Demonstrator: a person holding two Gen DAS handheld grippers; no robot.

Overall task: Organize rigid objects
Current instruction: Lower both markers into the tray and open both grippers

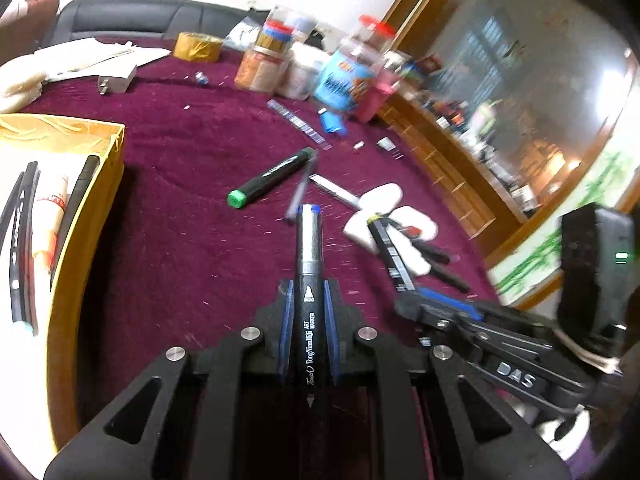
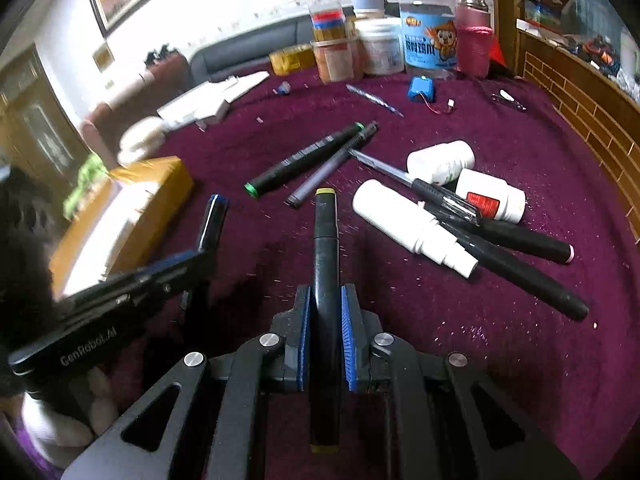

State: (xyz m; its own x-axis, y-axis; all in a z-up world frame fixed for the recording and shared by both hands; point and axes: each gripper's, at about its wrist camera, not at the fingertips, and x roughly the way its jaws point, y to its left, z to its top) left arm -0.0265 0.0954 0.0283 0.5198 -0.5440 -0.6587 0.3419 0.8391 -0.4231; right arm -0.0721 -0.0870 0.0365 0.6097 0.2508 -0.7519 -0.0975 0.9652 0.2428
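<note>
Gripping, left gripper (image 1: 308, 308): blue ribbed pads clamped on a black art marker (image 1: 309, 264), grey barrel, blue cap tip, printed lettering.
Right gripper (image 2: 326, 312): pads clamped on a matte black marker (image 2: 326, 240), yellow end caps (rear end runs under the body).
Table (image 2: 500, 340): maroon velvet cloth, speckled with lint.
Loose items: green-capped marker (image 2: 304, 158), grey pen (image 2: 332, 164) beside it, touching near the far tips; three smooth white plastic bottles (image 2: 412, 224).
Box (image 1: 92, 200): yellow, left, markers inside, cut off by frame.
Background jars (image 1: 348, 68): blurred, labels unreadable.
</note>
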